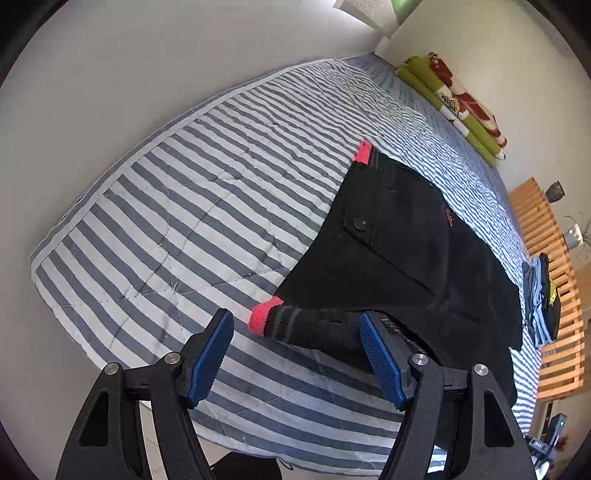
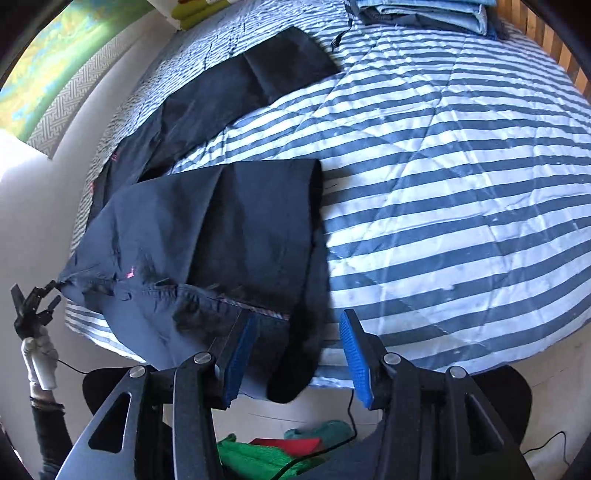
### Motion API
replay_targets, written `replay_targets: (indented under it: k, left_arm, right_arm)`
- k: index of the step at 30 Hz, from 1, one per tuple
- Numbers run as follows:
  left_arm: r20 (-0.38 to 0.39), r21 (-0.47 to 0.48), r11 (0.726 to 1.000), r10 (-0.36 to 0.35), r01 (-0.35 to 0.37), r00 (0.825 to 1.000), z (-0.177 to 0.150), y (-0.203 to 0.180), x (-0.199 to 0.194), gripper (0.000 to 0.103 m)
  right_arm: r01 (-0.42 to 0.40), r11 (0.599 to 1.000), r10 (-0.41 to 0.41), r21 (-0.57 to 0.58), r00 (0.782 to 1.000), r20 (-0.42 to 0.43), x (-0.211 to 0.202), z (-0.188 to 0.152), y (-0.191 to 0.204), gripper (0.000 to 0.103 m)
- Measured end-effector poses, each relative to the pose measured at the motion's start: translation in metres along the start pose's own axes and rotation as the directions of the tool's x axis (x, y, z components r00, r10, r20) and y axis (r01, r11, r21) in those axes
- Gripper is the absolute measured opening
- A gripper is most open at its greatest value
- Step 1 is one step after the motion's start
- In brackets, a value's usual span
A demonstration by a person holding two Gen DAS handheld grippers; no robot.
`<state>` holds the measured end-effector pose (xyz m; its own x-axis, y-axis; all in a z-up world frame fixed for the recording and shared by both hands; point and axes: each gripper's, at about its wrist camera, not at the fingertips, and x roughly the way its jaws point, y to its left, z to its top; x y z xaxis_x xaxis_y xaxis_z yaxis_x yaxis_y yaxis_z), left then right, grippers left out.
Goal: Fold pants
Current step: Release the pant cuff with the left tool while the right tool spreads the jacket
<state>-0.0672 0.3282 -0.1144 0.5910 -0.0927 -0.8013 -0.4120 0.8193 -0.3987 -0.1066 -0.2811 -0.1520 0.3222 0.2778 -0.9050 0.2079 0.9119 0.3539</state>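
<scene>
The pants (image 1: pixel 402 254) are lying on the bed (image 1: pixel 207 206), a mattress under a quilt striped in grey-blue and white. They are black, with a waistband running along the bed's near edge. In the left wrist view the band is showing a bright pink end (image 1: pixel 264 315) next to grey ribbing, a second pink patch (image 1: pixel 363 152) is peeking out at the garment's far corner, a round black button (image 1: pixel 360 223) is sitting on a pocket flap, and a small pink mark is showing further along the cloth.

In the right wrist view the pants (image 2: pixel 229 229) are looking dark navy in the sunlight, one leg lying folded back over the seat with a straight crease, the other stretching away across the bed toward a folded pile of blue clothes (image 2: pixel 424 14) at its far edge. Part of the cloth is hanging over the bed's near edge.

The left gripper (image 1: pixel 297 354) is standing wide open just above the pink end of the band, its pads not pressing on it. The right gripper (image 2: pixel 297 352) is also standing apart, the waistband and hanging cloth lying between its blue pads (image 2: pixel 240 363), ungripped.
</scene>
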Motion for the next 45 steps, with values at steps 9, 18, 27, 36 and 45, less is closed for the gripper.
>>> replay_targets:
  k: [9, 18, 27, 36, 45]
  left_arm:
    - [-0.007, 0.096, 0.995, 0.030, -0.029, 1.000, -0.002, -0.017, -0.006, 0.074]
    - [0.001, 0.166, 0.985, 0.036, -0.035, 0.999, -0.006, -0.029, -0.017, 0.074]
    - [-0.018, 0.184, 0.982, -0.030, 0.033, 0.999, -0.018, -0.041, -0.034, 0.074]
    - [-0.125, 0.068, 0.985, -0.151, 0.161, 0.981, -0.020, -0.064, -0.008, 0.080]
    - [-0.167, 0.019, 0.993, -0.108, 0.113, 0.980, -0.009, -0.078, 0.024, 0.036]
  right_arm:
    - [0.101, 0.962, -0.080, -0.254, 0.993, 0.091, 0.000, -0.002, 0.047, 0.043]
    - [0.139, 0.705, -0.158, -0.696, 0.987, 0.037, 0.034, -0.015, 0.122, 0.046]
    - [0.146, 0.653, -0.236, -0.743, 0.972, -0.016, 0.076, -0.010, 0.133, 0.025]
    - [0.283, 0.663, -0.218, -0.693, 0.959, 0.183, 0.019, -0.031, 0.152, 0.002]
    - [0.371, 0.615, -0.212, -0.696, 0.928, 0.307, -0.002, -0.050, 0.168, 0.002]
